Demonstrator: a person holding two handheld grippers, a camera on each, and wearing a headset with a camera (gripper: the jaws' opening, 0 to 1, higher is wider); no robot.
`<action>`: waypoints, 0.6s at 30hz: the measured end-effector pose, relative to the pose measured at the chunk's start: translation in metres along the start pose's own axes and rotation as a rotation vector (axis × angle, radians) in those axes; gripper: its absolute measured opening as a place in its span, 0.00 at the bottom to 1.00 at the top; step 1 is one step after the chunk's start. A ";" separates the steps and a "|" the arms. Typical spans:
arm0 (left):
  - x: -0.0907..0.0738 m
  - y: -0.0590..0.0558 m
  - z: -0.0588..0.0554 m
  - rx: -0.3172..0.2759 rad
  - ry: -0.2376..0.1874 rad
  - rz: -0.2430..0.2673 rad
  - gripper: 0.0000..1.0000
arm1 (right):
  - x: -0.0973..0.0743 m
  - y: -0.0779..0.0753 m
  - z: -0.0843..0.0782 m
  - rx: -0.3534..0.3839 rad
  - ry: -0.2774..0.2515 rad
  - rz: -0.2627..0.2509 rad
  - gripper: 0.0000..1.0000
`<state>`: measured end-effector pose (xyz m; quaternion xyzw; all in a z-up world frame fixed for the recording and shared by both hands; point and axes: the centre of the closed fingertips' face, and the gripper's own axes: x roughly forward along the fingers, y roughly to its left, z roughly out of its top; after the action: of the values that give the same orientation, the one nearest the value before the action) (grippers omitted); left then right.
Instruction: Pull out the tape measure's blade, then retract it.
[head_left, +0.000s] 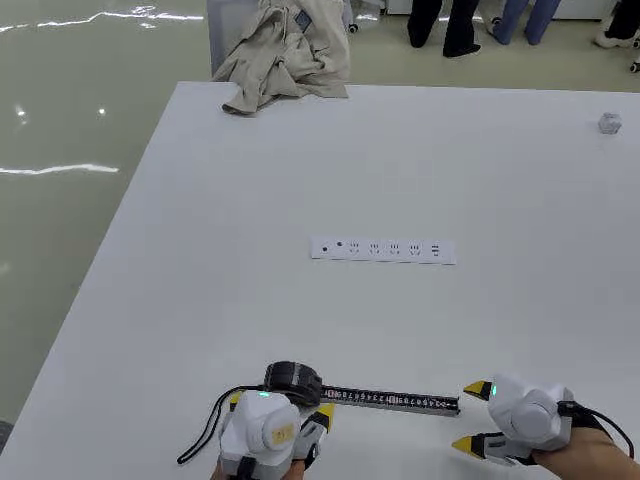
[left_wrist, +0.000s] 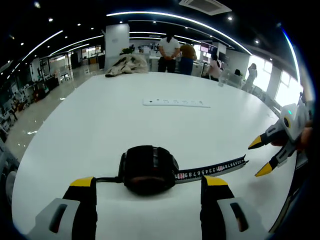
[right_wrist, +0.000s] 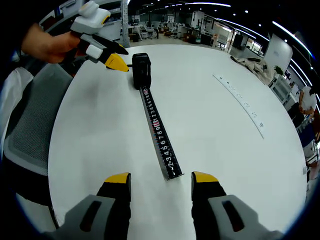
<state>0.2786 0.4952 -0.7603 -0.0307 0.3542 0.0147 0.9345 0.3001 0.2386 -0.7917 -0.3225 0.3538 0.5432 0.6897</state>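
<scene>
The tape measure's black case lies at the near edge of the white table, at about 6 o'clock in the head view; its blade is drawn out flat on the tabletop, running from the case toward 3 o'clock with the numbered face up; a black wrist cord trails from the case toward 8 o'clock. The left gripper sits just behind the case with its jaws spread wide; in the left gripper view the case lies between the two yellow-tipped jaws, a gap on either side, gripped by neither. The right gripper is at the blade's free end, jaws parted and holding nothing; in the right gripper view the blade runs from the case at 12 o'clock down to just ahead of the jaw tips, its hook between them and clear of both. A white power strip lies mid-table; a beige jacket is heaped at the far edge at 11 o'clock; a small grey block sits at 2 o'clock.
</scene>
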 end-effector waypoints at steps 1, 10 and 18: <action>0.002 0.000 0.000 0.003 0.002 0.000 0.83 | 0.001 -0.001 0.000 -0.002 0.003 0.000 0.49; 0.011 -0.001 0.003 -0.004 0.004 -0.005 0.81 | 0.010 -0.009 -0.003 -0.022 0.033 0.027 0.47; 0.016 0.000 -0.001 -0.018 0.011 0.002 0.80 | 0.018 -0.012 -0.007 -0.032 0.047 0.041 0.46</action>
<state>0.2901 0.4951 -0.7712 -0.0386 0.3593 0.0188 0.9323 0.3142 0.2397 -0.8096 -0.3388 0.3677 0.5551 0.6648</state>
